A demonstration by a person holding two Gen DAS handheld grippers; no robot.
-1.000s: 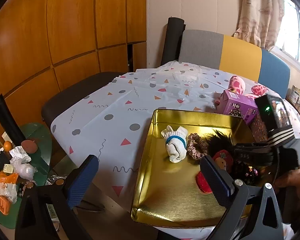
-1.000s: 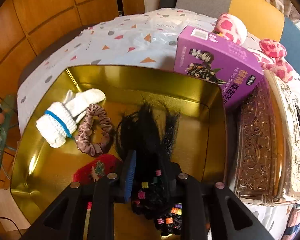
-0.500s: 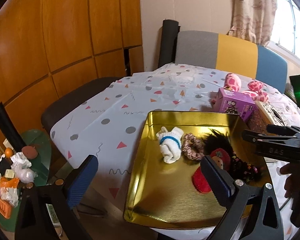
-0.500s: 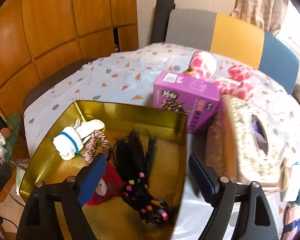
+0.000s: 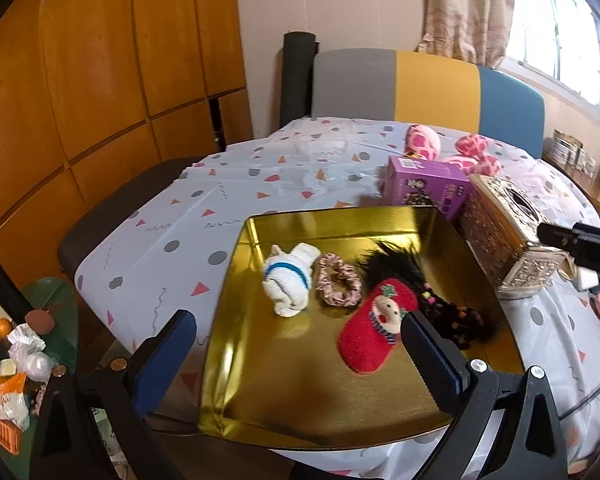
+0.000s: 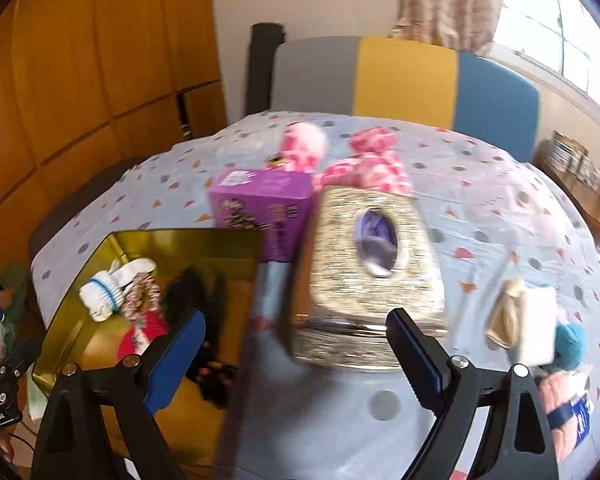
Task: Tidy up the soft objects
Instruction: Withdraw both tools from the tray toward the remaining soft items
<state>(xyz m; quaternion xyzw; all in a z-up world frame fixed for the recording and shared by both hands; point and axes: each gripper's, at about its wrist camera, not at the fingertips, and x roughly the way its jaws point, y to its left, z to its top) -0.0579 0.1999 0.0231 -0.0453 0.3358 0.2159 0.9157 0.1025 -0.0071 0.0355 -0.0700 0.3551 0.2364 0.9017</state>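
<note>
— Since a second ago we've let go of the black hair piece [image 5: 428,284]: our right gripper [image 6: 296,360] was clamped on it over the tray and has now swung away, hanging wide open above the tablecloth [image 6: 480,208] in front of the silver tissue box [image 6: 364,280].

— And is anything between its blue pads [image 6: 174,360]?

— Nothing; they touch nothing, though that view is blurred.

— Our left gripper [image 5: 296,360]?

— Wide open too, empty, hovering at the near edge of the gold tray [image 5: 300,400].

— Where do the soft things lie?

— In the tray: the white sock [image 5: 288,284] with its blue band, the pink scrunchie [image 5: 338,284] just beside it, the hair piece, and the red slipper sock [image 5: 376,328] lying partly over the hair. Pink spotted plush [image 5: 422,142] sits behind the purple box [image 5: 426,188]. More soft pieces, teal and pink, lie at the table's right edge [image 6: 556,360].
</note>
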